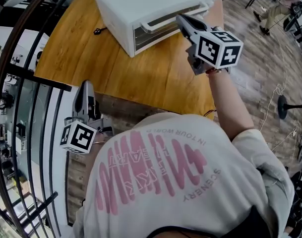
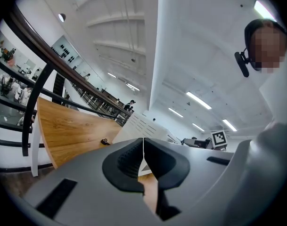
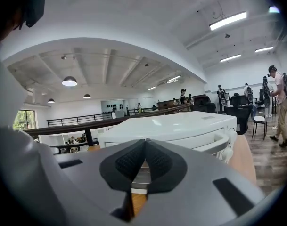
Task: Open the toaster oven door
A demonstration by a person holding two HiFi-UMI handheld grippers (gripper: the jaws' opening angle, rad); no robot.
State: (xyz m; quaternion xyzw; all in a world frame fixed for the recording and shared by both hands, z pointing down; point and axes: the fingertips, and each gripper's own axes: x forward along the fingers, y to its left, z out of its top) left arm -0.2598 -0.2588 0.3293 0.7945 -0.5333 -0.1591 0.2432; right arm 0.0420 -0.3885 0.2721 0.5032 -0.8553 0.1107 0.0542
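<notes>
A white toaster oven (image 1: 141, 4) stands at the far side of the round wooden table (image 1: 141, 78), its door closed and its long white handle (image 1: 173, 18) facing me. My right gripper (image 1: 181, 18) hovers just in front of the handle's right part, jaws shut with nothing between them. In the right gripper view the gripper (image 3: 145, 141) points at the oven (image 3: 181, 126), with the handle (image 3: 221, 142) to its right. My left gripper (image 1: 85, 87) hangs low at the table's near left edge, shut and empty. It (image 2: 143, 140) faces the oven's side (image 2: 141, 126).
A black curved railing (image 1: 36, 78) runs along the left. A small dark plug (image 1: 97, 31) lies on the table left of the oven. Chairs and people are on the wooden floor at the far right, with a round stand base (image 1: 289, 105) nearer.
</notes>
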